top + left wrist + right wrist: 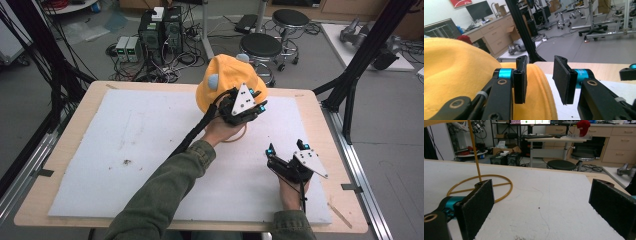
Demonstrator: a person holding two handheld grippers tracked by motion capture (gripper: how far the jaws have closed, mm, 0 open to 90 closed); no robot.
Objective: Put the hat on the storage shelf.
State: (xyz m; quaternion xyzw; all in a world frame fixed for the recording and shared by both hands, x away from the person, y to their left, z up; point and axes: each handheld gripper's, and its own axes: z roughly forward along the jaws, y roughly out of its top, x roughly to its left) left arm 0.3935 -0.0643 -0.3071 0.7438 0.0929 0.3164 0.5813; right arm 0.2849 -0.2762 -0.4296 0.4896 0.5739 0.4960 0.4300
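Here the yellow hat (227,75) sits atop a wire stand (477,185) at the far middle of the bench (75,120). The left gripper (540,78) is at its brim, jaws part open, 1 pad against the fabric. The likely step is gripping the brim: get both pads either side of the edge before closing. The right gripper (541,207) rests low nearby, jaws wide and empty, free to steady the stand.

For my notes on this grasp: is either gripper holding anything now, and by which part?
Nothing is held. The left gripper is open beside the yellow hat, its jaws apart at the brim. The right gripper is open over the white mat.
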